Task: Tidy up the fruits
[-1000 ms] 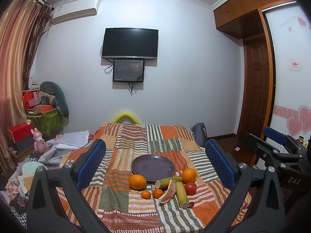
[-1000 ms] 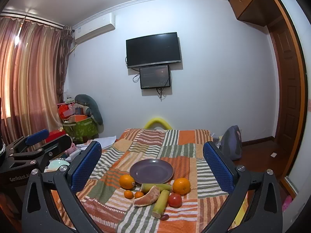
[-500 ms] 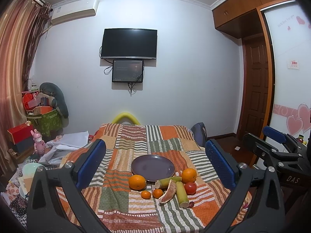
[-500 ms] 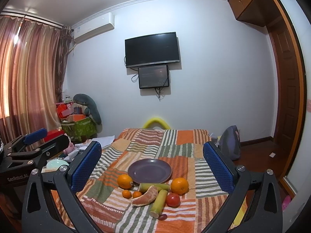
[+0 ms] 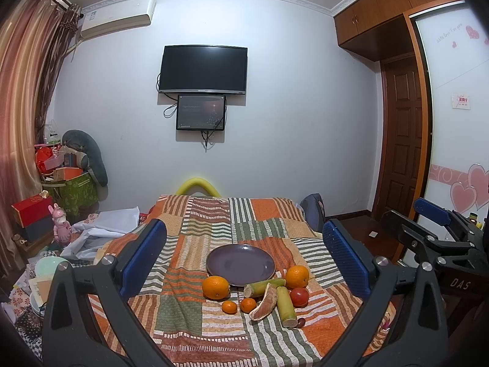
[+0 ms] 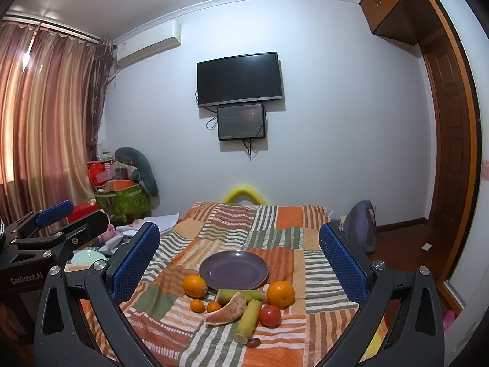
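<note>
On a striped patchwork cloth (image 5: 195, 244), fruit (image 5: 259, 293) lies just in front of an empty purple plate (image 5: 240, 264), partly overlapping so some pieces hide behind others. Both the left gripper (image 5: 244, 257) and right gripper (image 6: 238, 260) hang above, jaws wide apart, holding nothing. Their lower frames are cut off.

White walls all round, with a dark television (image 5: 204, 69) mounted high and a smaller screen (image 5: 200, 112) just beneath it. An air conditioner (image 5: 117, 17) sits up by the ceiling. Striped curtains (image 6: 45, 116) glow with daylight on the left. Brown door (image 5: 402, 140) to the right, wooden cabinets (image 5: 382, 9) above, dark wood floor (image 6: 406, 244).
</note>
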A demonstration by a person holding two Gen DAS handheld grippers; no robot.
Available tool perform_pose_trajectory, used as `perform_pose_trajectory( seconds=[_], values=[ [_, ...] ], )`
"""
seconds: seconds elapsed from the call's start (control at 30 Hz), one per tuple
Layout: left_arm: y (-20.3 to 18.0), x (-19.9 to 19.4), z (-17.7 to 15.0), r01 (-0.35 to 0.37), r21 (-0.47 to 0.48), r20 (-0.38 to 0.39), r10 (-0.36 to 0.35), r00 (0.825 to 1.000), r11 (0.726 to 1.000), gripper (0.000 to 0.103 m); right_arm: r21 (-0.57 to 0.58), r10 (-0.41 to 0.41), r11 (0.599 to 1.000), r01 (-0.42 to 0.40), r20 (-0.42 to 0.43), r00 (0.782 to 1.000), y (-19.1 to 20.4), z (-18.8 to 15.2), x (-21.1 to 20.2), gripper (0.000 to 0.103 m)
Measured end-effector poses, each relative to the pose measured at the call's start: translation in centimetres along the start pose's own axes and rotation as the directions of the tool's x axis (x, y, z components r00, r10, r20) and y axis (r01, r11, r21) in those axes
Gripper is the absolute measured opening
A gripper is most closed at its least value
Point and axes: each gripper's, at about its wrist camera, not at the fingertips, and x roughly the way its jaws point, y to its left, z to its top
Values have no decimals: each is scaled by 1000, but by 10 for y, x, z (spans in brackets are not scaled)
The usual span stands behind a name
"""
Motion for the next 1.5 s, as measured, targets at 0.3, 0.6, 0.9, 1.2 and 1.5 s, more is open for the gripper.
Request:
perform_pose_trajectory(
  seconds=[0.3,0.6,0.9,1.2,1.5],
  values=[
    [-1,-1,0,-7,4,5,7,1000,1000,103,-3,-1,1000,1,1,1000,0,-1,0,103],
    [-5,-3,1,1,4,2,-1,1000,1000,103,-5,-1,1000,1,-1,1000,0,-1,1,103],
    [-4,-3,0,2,3,1,-2,1000,1000,103,-5,-2,1000,2,-2,1000,0,-2,1,103],
    [-3,2,-3,10,0,-8,-10,1000,1000,103,-3,-6,1000,6,-9,1000,1,-6,3,103],
    [6,23,-6,16,13,-61,-15,998,1000,103,2,-29,1000,29,-58,998,-11,-16,23,103]
  ],
)
